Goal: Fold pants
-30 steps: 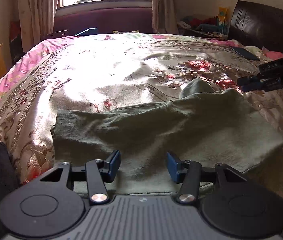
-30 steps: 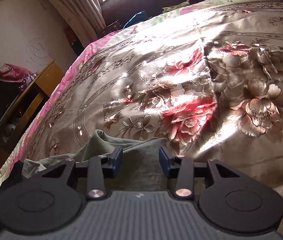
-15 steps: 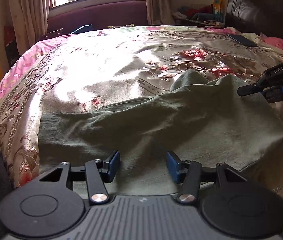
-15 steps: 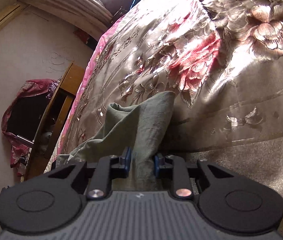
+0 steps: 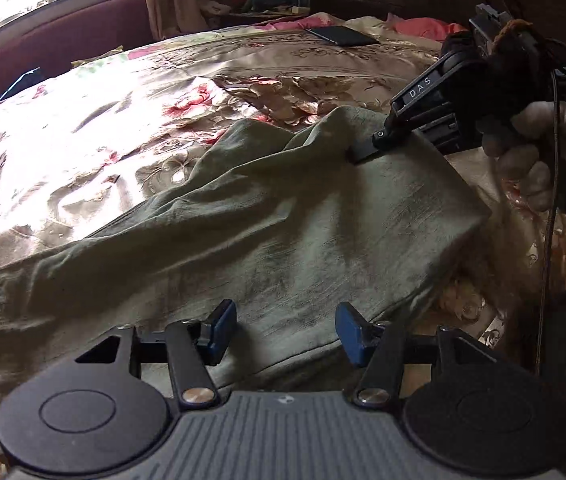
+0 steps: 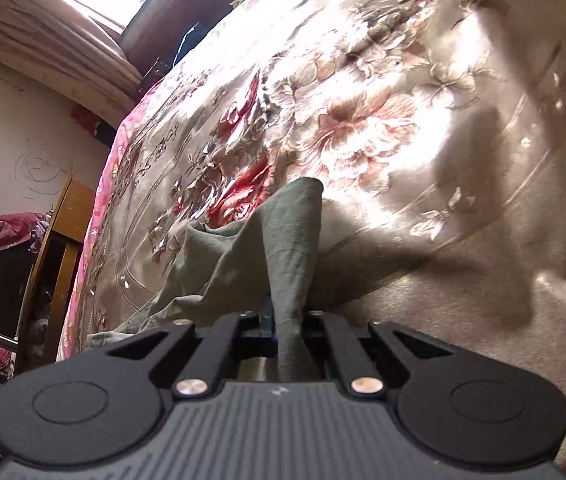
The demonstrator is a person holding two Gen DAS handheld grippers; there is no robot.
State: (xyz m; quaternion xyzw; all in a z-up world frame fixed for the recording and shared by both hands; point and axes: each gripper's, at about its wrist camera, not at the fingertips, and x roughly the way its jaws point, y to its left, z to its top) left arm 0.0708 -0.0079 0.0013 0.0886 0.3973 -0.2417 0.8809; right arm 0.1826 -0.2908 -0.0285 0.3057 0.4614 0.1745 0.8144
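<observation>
Olive pants [image 5: 267, 240] on bedspread [image 5: 83, 140] | right fingers [image 6: 283, 332] clamp raised far corner (tilted down) | left fingers [image 5: 219, 332] spread, empty, over near edge

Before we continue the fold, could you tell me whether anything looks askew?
The pants lie rumpled, with the far corner bunched and raised where the right gripper pinches it. The left gripper is open above the near edge.

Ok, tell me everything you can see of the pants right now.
The pants are olive-green, a soft matte woven cloth, wrinkled, lying lengthwise across the floral satin bedspread. The hem end sits flat at the left. The right claw is shut on a pinched far corner, lifting it into a peak. The left claw is open above the near edge, not gripping.
</observation>
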